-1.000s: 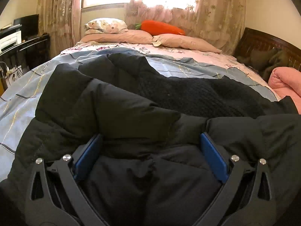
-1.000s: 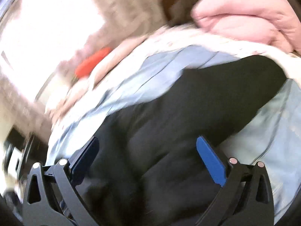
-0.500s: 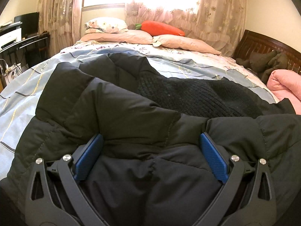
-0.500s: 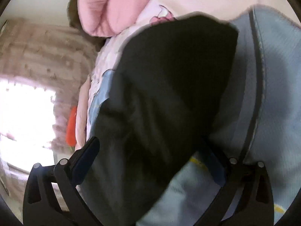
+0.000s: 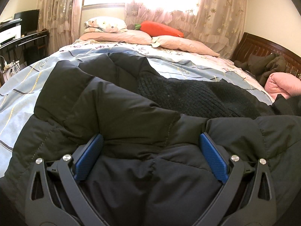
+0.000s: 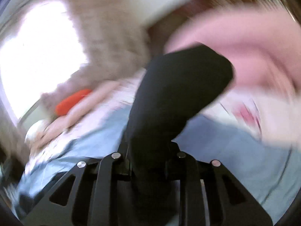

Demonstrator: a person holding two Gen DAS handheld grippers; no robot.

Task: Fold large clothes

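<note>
Black padded fabric of the jacket (image 5: 116, 116) is spread over the blue bedspread (image 5: 24, 86), well in front of the orange carrot cushion (image 5: 160, 28) that lies on the pillows at the far side. A slip of the grasped part is judged to be the main risk: only a narrow strip of the black sleeve (image 6: 180, 98) is taken by the right gripper (image 6: 148, 162), the fabric looks smooth and thick, and the picture from this side is strongly blurred, so a fast pull could draw the cloth out of the jaws. A second risk is judged on the other side: if the body of the jacket is not pinned, the whole garment could be dragged across the bedspread toward the carrot cushion and the fold would be lost.

The jaws of the right gripper are closing and are nearly together, with the sleeve between them; its end stands up free beyond the fingers. The left gripper (image 5: 150, 154) is held wide apart, its blue pads (image 5: 213, 158) lying on the near part of the jacket, on the side away from the carrot cushion, and nothing is clamped by them
</note>
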